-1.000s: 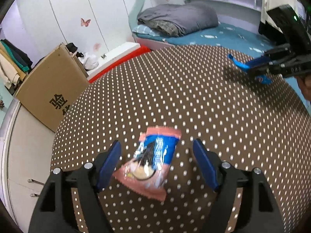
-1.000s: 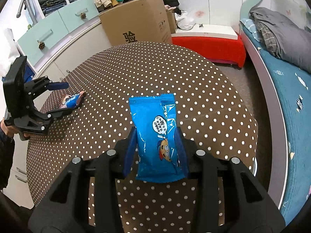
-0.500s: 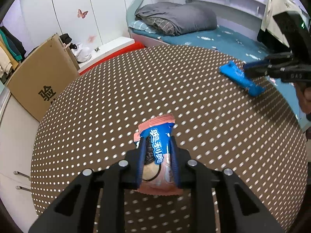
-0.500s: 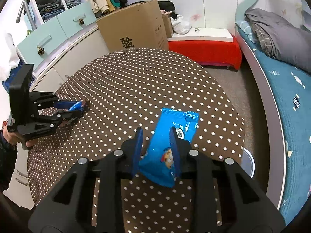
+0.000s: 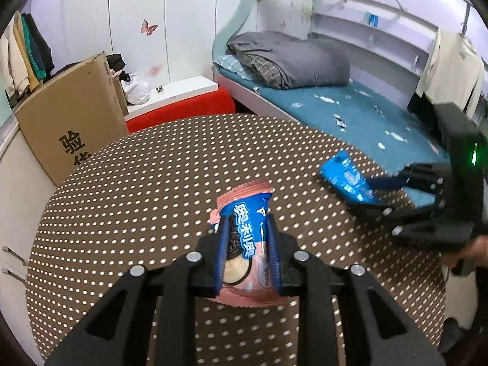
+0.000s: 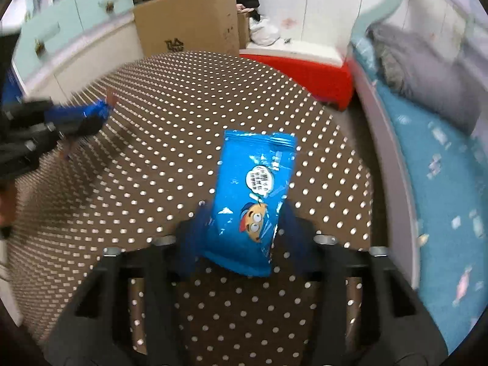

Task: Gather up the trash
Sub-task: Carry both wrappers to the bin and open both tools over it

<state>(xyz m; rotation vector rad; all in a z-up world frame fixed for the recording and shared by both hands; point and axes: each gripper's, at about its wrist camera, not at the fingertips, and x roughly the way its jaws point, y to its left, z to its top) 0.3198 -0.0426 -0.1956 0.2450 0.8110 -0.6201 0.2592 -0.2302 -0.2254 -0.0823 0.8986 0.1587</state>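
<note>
Tools both carry trash above the dotted table (image 5: pixel 128 201): the left tool (image 5: pixel 246 253) is clamped narrow on the pink cookie wrapper (image 5: pixel 244 244), while the right tool (image 6: pixel 244 235) is widening around the blue snack packet (image 6: pixel 253 195). I judge both pickups done; next comes a bin, which neither view shows. Only the left view shows the right tool from the side, far right.

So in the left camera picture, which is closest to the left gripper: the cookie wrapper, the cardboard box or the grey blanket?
1. Cookie wrapper, between the left gripper's fingers.
2. Cardboard box, left, beside the table.
3. Grey blanket, on the bed at the back.
</note>
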